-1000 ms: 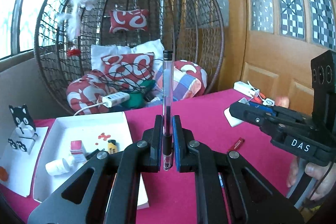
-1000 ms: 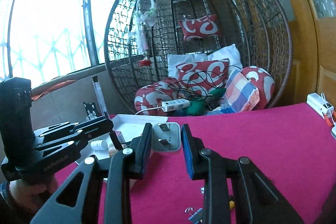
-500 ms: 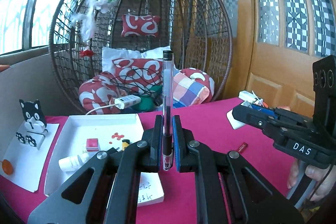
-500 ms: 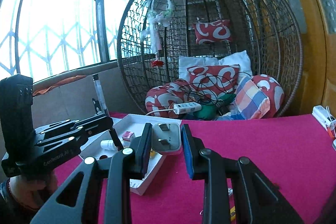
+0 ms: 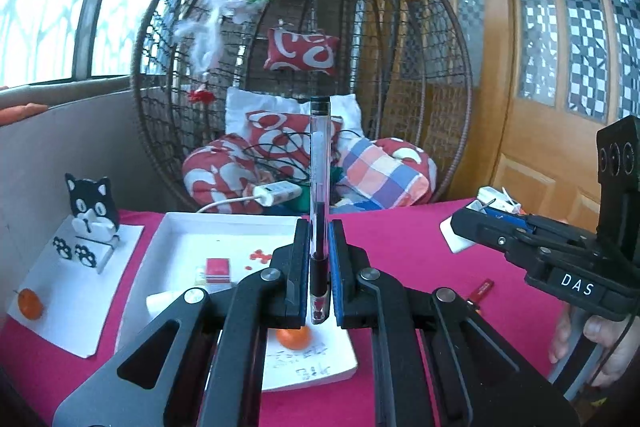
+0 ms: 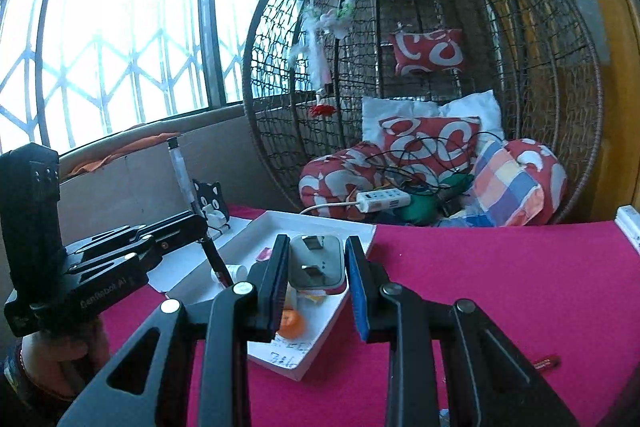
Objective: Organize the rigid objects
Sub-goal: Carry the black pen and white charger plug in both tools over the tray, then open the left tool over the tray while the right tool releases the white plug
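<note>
the left gripper point(image 5: 319, 273) clamps a clear pen point(image 5: 320, 187) upright above the white tray point(image 5: 224, 231). the right gripper point(image 6: 316, 283) grasps a white plug adapter point(image 6: 317, 261); only its view shows that adapter's prongs.

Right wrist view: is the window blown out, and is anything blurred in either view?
Right wrist view: window overexposed, grille washed pale; tray and plug still sharp. Left wrist view: pen crisp, window and dreamcatcher smeared; fisheye bends the door.
</note>
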`<state>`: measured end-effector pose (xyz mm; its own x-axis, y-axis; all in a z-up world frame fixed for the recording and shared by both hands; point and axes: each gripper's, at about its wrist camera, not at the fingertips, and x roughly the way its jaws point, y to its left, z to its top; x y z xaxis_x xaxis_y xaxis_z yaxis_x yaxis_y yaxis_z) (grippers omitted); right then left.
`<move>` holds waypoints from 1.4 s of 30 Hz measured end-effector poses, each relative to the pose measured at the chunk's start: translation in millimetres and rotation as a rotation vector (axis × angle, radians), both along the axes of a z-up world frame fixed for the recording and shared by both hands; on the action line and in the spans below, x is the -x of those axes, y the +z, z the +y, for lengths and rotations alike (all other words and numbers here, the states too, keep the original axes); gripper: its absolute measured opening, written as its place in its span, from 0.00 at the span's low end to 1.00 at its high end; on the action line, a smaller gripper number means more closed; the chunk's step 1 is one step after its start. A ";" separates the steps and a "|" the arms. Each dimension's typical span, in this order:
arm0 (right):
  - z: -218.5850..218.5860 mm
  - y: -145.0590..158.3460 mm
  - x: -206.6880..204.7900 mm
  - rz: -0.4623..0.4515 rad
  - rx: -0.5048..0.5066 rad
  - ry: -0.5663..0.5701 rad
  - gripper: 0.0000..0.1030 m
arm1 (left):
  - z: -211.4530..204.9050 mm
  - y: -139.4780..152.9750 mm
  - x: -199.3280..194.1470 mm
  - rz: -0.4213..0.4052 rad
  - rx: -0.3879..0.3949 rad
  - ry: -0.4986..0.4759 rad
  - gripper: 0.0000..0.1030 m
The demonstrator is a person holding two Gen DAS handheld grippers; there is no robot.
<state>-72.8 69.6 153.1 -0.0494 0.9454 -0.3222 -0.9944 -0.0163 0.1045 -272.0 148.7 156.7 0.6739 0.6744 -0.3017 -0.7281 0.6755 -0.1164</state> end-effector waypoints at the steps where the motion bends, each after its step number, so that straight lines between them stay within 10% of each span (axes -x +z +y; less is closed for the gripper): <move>1: 3.0 0.3 2.1 0.000 0.001 0.005 0.26 | 2.2 -0.4 3.4 0.000 0.001 0.011 0.08; 23: 98.3 -4.8 15.6 0.021 0.110 0.043 0.26 | 117.2 -4.3 53.1 0.072 0.091 0.177 0.08; 42: 209.4 -93.1 42.2 -0.020 0.383 0.005 0.27 | 186.0 -73.3 9.0 0.155 0.288 0.159 0.08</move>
